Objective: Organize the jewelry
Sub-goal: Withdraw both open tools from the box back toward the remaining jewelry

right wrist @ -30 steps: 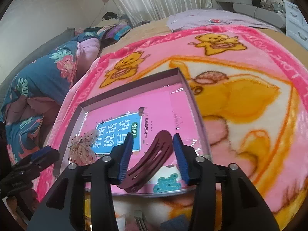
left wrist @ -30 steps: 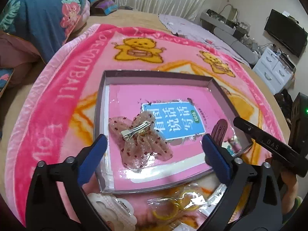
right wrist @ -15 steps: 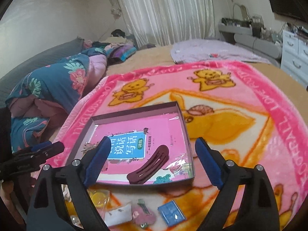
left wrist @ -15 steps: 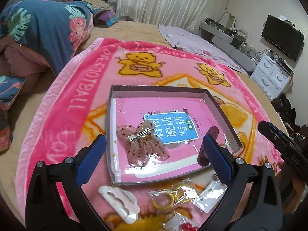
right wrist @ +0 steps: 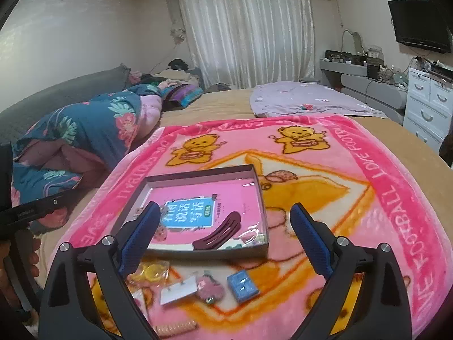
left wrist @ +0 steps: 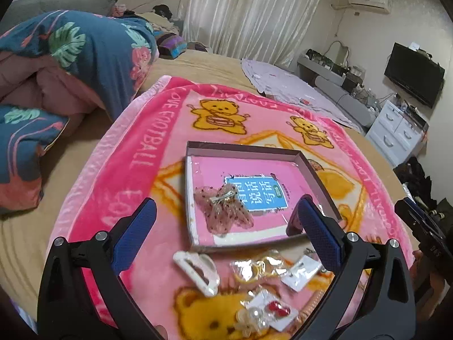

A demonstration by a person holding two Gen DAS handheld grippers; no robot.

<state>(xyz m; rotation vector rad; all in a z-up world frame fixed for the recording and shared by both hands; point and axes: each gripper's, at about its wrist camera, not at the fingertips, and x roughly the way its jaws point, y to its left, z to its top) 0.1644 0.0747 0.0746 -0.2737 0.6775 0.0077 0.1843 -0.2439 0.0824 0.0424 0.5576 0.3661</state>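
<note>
A shallow grey tray (left wrist: 243, 146) (right wrist: 198, 174) lined with a pink booklet lies on the pink bear blanket. In it rest a sheer pink bow clip (left wrist: 223, 209) and a maroon hair clip (right wrist: 219, 232). My left gripper (left wrist: 226, 206) is open and empty, raised in front of the tray. My right gripper (right wrist: 225, 208) hangs above the tray's near edge with its jaws opening wide and nothing between them. Loose in front of the tray lie a white claw clip (left wrist: 198, 269), a bag of yellow rings (left wrist: 254, 266), a card with red earrings (left wrist: 277, 310) and a small blue packet (right wrist: 243, 282).
A folded floral quilt (left wrist: 70, 65) is piled at the left of the bed. A lilac sheet (right wrist: 300, 99) lies beyond the blanket. White drawers (right wrist: 427, 107) and a wall TV (right wrist: 419, 28) stand at the right. A pink plush clip (right wrist: 209, 284) lies near the blue packet.
My right gripper opened and let go of the maroon clip, which now lies in the tray. Both grippers drew back and rose, so the loose items in front came into view.
</note>
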